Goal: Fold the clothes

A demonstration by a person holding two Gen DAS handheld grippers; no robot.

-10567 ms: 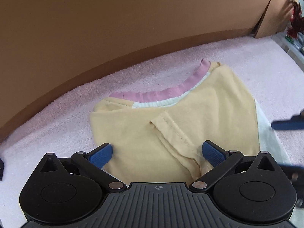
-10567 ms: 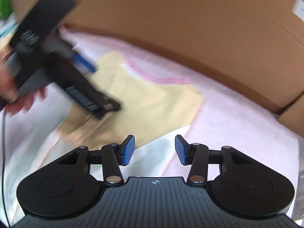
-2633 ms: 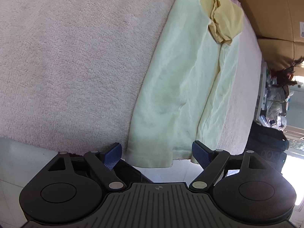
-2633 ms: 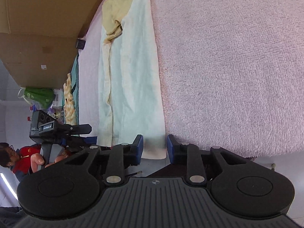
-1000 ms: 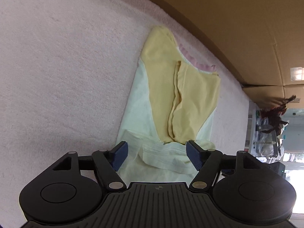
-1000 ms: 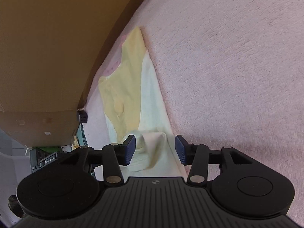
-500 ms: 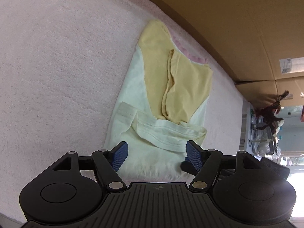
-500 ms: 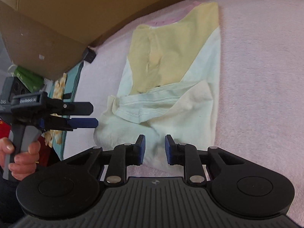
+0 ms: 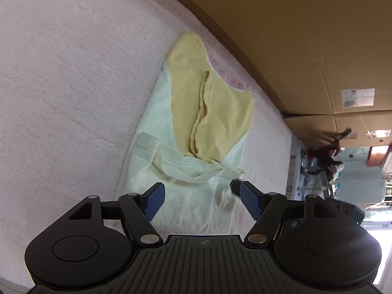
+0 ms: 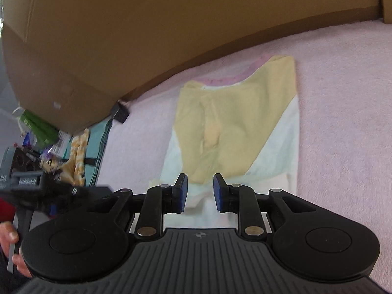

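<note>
You look to be partway through folding the shirt (image 9: 196, 132); its pale hem (image 9: 181, 169) lies turned up over the body, rumpled and skewed, just short of the yellow sleeves (image 9: 215, 112), so judge this as the bottom-up fold, laid but not yet tidy. To do it well, take the two corners of that hem band, one in each hand-held gripper, pinch only the top layers, and draw them level and taut toward the pink collar (image 10: 227, 79) so the fold line runs straight across; keep both sides moving together, or the skew will set into the fold; lay it down flat, don't drop it.

Your left hand-held gripper (image 9: 201, 202) stands wide apart and holds nothing; the shirt runs from between its fingers out toward 12 o'clock, with the hem band just ahead at 12 and the collar farthest off at 1 o'clock. Your right hand-held gripper (image 10: 199, 193) is narrowed to a small gap, with pale fabric showing in that gap; nothing seems pinched, though contact is hard to read; the sleeves lie just beyond its tips at 12 o'clock, the collar farther at 12 to 1. The whole garment rests on the pink towel (image 9: 61, 78) covering the counter, near the cardboard box (image 10: 147, 24) behind it.
</note>
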